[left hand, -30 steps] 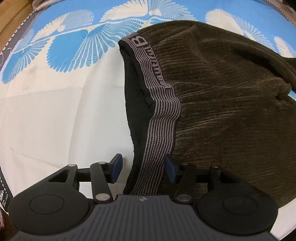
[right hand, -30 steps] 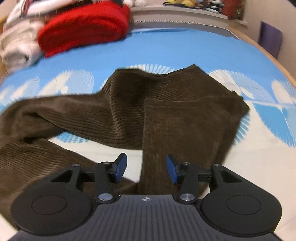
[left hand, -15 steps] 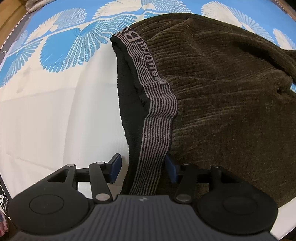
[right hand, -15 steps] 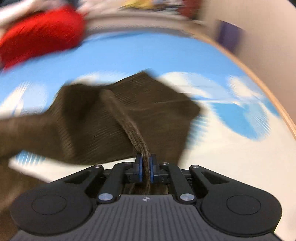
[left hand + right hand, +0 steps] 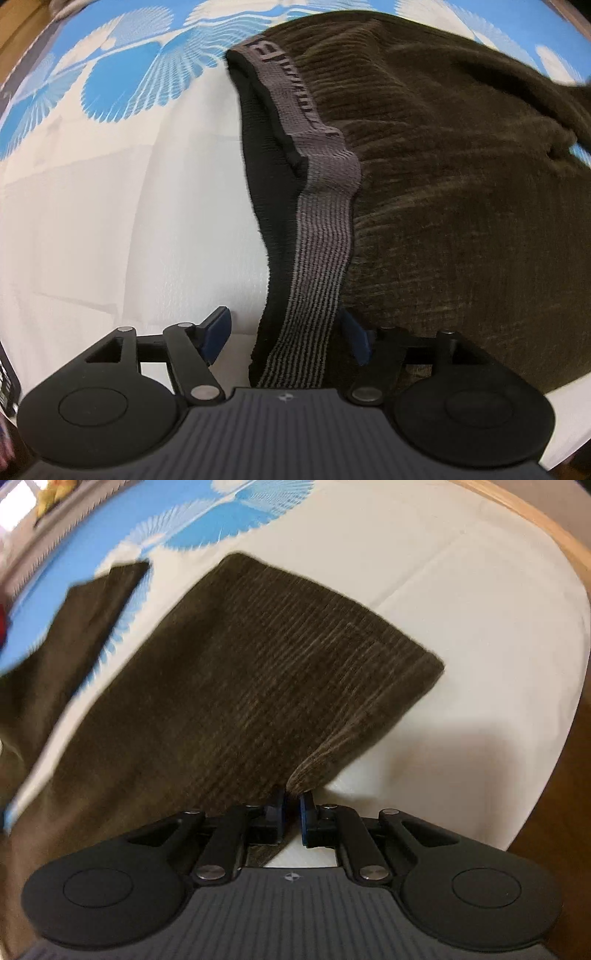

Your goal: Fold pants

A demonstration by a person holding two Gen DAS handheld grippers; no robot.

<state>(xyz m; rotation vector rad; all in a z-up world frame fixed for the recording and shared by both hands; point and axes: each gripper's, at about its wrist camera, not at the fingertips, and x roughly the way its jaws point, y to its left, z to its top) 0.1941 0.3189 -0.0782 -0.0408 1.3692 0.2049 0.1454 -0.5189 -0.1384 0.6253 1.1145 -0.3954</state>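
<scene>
Fold was early stage: the brown corduroy pants (image 5: 461, 206) lay spread on the bed (image 5: 110, 229), on a white-and-blue patterned sheet, not yet in a neat stack. In the right wrist view one leg (image 5: 240, 672) ran toward the bed's right edge and a second strip of the same fabric (image 5: 74, 638) sat apart toward the far left; legs not aligned, so most folding looked left to do. Left tool (image 5: 288, 332) was spread wide, jaws straddling the striped grey waistband (image 5: 317, 258) near the bed's front edge, not clamped on it; one pad (image 5: 218, 328) sat over bare sheet. Right tool (image 5: 291, 808) was nearly closed, pinching the leg's near edge, with a ridge of fabric bunched right at the pads. Grip looked thin; judged it could slip on a pull.
</scene>
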